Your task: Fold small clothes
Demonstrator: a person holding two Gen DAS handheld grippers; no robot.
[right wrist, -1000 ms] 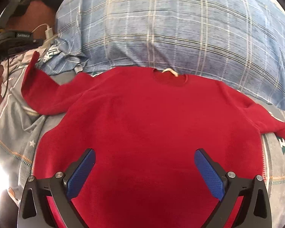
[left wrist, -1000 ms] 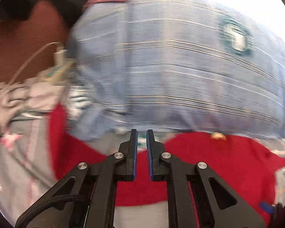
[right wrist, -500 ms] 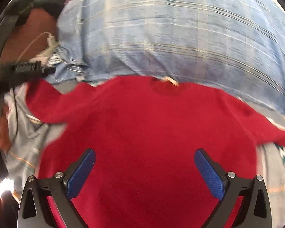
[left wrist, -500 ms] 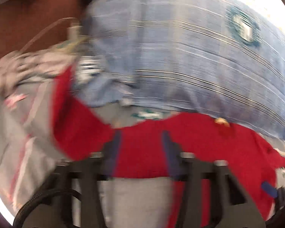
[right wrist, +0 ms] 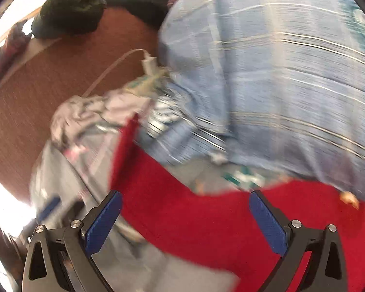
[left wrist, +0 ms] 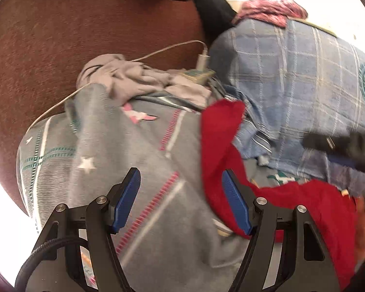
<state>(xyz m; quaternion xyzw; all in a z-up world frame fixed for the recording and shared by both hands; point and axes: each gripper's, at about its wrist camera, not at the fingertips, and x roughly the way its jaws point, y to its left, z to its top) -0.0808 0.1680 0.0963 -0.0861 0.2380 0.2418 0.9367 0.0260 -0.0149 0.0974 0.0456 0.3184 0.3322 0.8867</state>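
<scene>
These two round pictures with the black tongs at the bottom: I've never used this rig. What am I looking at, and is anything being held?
Each picture comes from a fisheye camera on a hand-held gripper, looking forward along its two blue-padded fingers. A person carries one in each hand.

In the left wrist view, the left gripper is open over a grey patterned bedsheet, beside the sleeve of a red sweater.

In the right wrist view, which is motion-blurred, the right gripper is open above the sweater's body.

Nothing is held. Behind lie a blue plaid pillow, a white charger cable and crumpled grey clothes.
</scene>
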